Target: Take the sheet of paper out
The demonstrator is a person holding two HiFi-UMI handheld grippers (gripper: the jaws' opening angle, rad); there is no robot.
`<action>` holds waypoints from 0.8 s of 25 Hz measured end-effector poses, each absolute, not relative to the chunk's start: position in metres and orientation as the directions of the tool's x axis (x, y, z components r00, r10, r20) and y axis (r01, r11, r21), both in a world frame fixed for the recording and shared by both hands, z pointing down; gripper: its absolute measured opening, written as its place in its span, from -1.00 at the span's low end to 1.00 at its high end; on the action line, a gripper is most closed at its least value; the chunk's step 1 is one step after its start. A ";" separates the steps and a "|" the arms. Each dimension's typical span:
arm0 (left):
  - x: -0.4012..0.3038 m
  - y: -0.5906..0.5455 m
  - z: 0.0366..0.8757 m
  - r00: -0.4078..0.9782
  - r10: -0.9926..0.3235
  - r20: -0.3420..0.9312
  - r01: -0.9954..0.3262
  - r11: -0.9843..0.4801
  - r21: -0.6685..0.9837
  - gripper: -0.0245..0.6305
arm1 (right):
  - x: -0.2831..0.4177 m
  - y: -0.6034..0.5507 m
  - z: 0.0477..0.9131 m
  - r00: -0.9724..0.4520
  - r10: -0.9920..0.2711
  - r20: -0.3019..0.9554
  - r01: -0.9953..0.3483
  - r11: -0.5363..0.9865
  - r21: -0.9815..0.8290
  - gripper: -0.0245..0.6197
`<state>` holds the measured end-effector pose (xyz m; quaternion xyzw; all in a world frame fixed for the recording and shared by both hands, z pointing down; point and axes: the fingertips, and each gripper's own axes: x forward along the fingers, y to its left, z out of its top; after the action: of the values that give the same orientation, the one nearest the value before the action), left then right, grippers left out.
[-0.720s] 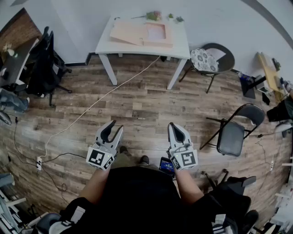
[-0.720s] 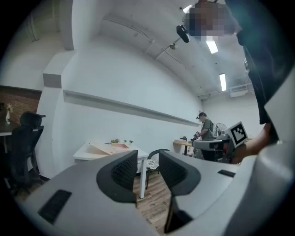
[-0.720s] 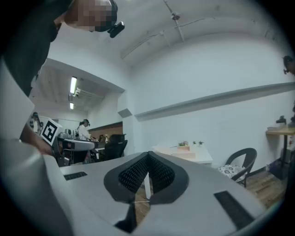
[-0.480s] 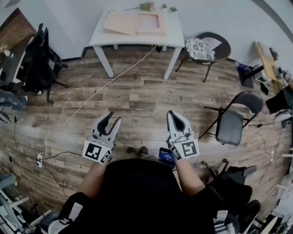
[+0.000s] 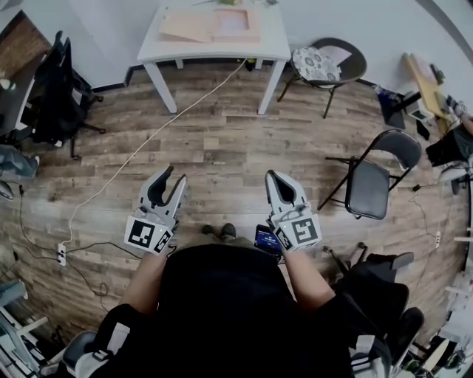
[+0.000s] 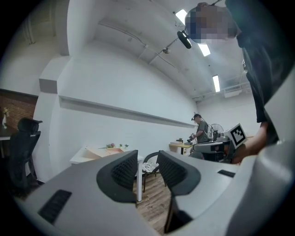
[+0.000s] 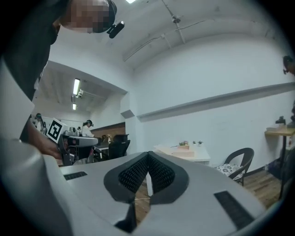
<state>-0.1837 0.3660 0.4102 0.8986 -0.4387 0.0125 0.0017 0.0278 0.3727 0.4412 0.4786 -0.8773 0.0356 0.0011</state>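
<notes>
Head view first: the person stands on the wooden floor [image 5: 222, 148] with both tools held out level in front of the body. The left gripper [image 5: 174, 176] has its jaws spread wide and nothing sits between them. The right gripper [image 5: 274, 177] shows its jaws drawn together to a single point. A phone [image 5: 266, 239] with a lit screen sits just beside the right gripper's marker cube.

Up at the far wall is the white table [image 5: 214, 50], well apart from both grippers. A flat tan stack [image 5: 186, 26] lies on it with a pinkish square panel [image 5: 233, 22] touching its side. The sheet of paper itself can't be singled out at this range; if it is anywhere, it's in that pile. A white cable [image 5: 148, 139] runs from under the table across the floor. A cushioned round chair [image 5: 319, 63] stands right of the table, a black folding chair [image 5: 368, 190] is nearer on the right, and a black office chair [image 5: 55, 96] is at the left.

Left gripper view: the jaws stand well apart with only open air in the gap. The table leg and the cushioned chair show through it. Another person [image 6: 201, 129] stands in the background.

Right gripper view: the ribbed pads meet at their tips, nothing caught between them. The table with its tan pile sits beyond, slightly right of the tips.
</notes>
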 end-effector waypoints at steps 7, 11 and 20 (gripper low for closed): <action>-0.173 0.364 0.409 0.623 -0.782 0.008 -0.782 -0.622 0.018 -0.54 | 0.047 0.372 0.435 -0.540 -0.842 0.009 -0.840 0.537 -0.076 -0.90; -0.163 0.364 0.407 0.633 -0.774 0.008 -0.774 -0.633 0.007 -0.55 | 0.062 0.372 0.433 -0.527 -0.850 -0.008 -0.847 0.525 -0.086 -0.90; -0.154 0.357 0.414 0.647 -0.762 0.025 -0.762 -0.647 0.001 -0.55 | 0.076 0.371 0.450 -0.507 -0.862 0.011 -0.856 0.502 -0.123 -0.90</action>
<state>-0.1538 0.3567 0.4143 0.9075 -0.4199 0.0112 0.0060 0.0755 0.3715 0.4499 0.4956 -0.8664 0.0561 -0.0256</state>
